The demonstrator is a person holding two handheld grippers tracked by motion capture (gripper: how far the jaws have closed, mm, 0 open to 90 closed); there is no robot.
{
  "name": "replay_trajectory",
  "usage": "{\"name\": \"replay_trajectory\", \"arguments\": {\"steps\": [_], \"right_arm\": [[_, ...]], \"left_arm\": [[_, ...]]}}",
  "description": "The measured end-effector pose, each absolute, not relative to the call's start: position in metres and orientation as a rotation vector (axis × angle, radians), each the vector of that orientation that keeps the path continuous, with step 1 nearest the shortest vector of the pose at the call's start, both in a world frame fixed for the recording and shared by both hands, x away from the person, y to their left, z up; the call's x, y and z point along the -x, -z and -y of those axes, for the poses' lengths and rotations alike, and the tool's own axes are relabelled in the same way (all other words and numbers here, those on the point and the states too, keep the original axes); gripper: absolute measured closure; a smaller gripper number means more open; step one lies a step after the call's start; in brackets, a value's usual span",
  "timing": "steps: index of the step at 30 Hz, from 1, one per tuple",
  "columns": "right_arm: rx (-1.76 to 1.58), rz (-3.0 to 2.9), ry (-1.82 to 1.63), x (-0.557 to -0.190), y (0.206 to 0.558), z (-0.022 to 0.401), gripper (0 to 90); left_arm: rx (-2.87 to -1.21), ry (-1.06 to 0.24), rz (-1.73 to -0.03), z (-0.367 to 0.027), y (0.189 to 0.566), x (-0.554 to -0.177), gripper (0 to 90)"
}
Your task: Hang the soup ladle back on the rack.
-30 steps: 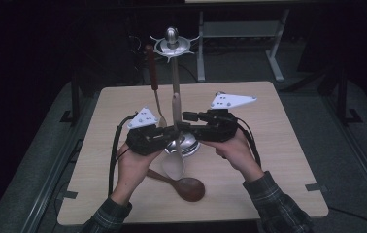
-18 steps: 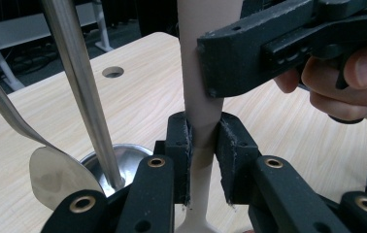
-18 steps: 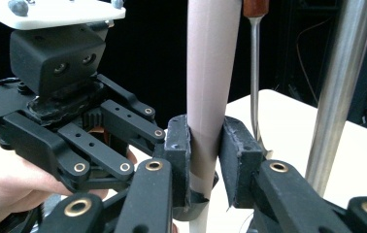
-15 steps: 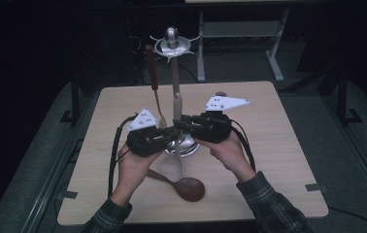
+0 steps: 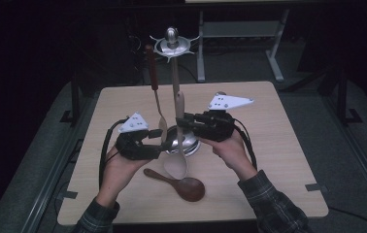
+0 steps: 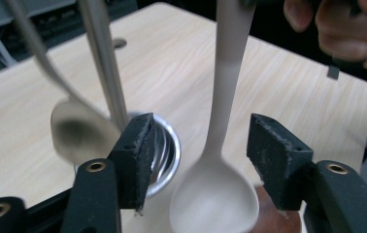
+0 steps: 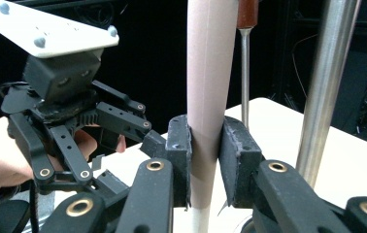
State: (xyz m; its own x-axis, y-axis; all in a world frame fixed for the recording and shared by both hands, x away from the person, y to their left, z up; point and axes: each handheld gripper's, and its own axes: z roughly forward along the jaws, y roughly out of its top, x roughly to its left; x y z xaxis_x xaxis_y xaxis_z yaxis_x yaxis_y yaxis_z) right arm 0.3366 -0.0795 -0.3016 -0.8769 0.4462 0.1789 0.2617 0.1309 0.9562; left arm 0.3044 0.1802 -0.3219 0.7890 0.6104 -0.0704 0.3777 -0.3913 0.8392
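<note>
The pale spoon [image 5: 176, 145] hangs upright from the metal stand [image 5: 173, 46], just in front of the stand's round base [image 5: 187, 141], near the middle of the bench [image 5: 278, 160]. The right tongs [image 5: 185, 121] are closed on the spoon's handle partway up; in the right gripper view both pads press the pinkish handle [image 7: 205, 97] from either side. The left tongs [image 5: 164, 145] have just been opening, and in the left gripper view their pads stand apart on either side of the spoon's neck [image 6: 219, 126] without touching it, the bowl [image 6: 214, 199] hanging just below them. A metal spoon with a dark red handle [image 5: 156, 92] hangs beside the pale one on the left. A dark wooden spoon [image 5: 181, 184] lies flat on the bench toward the near edge, just below the hanging bowl.
</note>
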Motion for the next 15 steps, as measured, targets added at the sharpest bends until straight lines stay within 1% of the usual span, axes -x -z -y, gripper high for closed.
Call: {"name": "replay_trajectory", "arguments": {"steps": [5, 8, 10, 11, 12, 15], "right_arm": [[-0.641, -2.264, -1.856, -0.341, 0.297, 0.077, 75.2], [-0.584, -2.285, -1.866, -0.345, 0.291, 0.070, 75.2], [-0.541, -2.294, -1.862, -0.347, 0.288, 0.067, 75.2], [-0.541, -2.294, -1.862, -0.347, 0.288, 0.067, 75.2], [-0.526, -2.294, -1.867, -0.348, 0.286, 0.066, 75.1], [-0.477, -2.304, -1.871, -0.350, 0.280, 0.065, 75.2]], "left_arm": [[-2.100, -0.270, -0.758, -0.198, 0.340, -0.303, 37.0], [-2.113, -0.248, -0.788, -0.207, 0.352, -0.300, 34.1], [-2.142, -0.253, -0.813, -0.217, 0.365, -0.297, 30.0], [-2.142, -0.253, -0.813, -0.217, 0.365, -0.297, 27.9], [-2.148, -0.247, -0.823, -0.221, 0.370, -0.296, 27.9], [-2.186, -0.246, -0.835, -0.230, 0.383, -0.293, 24.1]]}}
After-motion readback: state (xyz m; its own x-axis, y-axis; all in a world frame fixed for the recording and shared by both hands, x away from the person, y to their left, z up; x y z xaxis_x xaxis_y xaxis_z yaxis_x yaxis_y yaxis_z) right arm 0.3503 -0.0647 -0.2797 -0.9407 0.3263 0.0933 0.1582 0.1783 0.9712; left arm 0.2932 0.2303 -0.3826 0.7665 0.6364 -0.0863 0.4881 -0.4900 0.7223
